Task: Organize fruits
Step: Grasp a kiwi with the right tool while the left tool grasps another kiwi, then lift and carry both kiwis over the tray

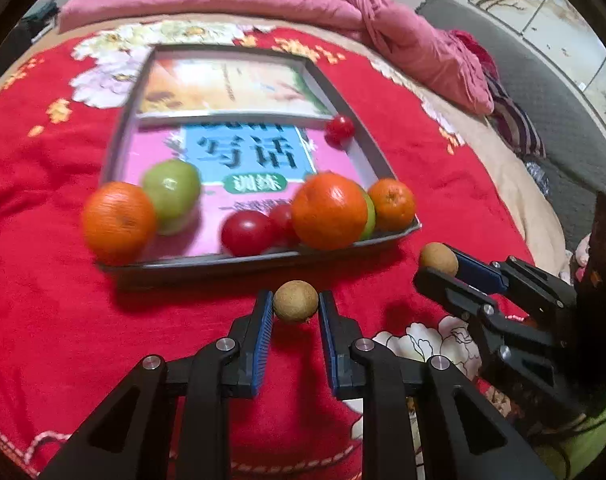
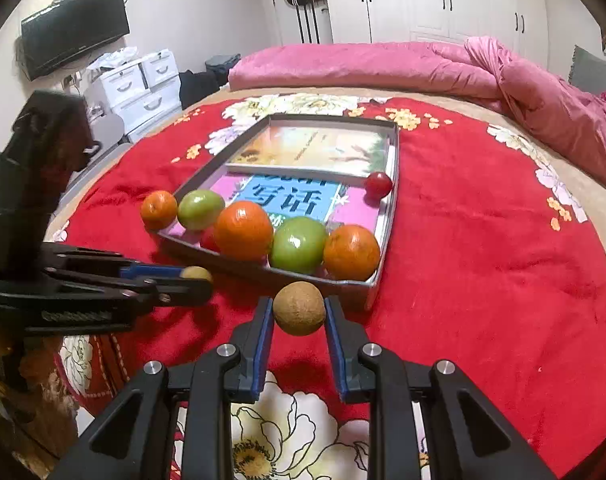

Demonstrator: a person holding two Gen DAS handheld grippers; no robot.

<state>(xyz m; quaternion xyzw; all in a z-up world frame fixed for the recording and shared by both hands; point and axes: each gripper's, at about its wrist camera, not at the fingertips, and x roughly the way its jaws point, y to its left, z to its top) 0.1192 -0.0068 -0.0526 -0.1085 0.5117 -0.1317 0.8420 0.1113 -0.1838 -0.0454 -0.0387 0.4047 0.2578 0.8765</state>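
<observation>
My left gripper is shut on a small brown round fruit, held just above the red blanket in front of the grey tray. My right gripper is shut on a second brown fruit near the tray's front rim. Each gripper shows in the other's view: the right gripper at the right, the left gripper at the left. In the tray lie oranges, green apples and red tomatoes. A small orange rests on the blanket beside the tray's corner.
The tray holds two books under the fruit, and one tomato lies apart by its right wall. A pink quilt is bunched along the bed's far side. White drawers and a television stand beyond the bed.
</observation>
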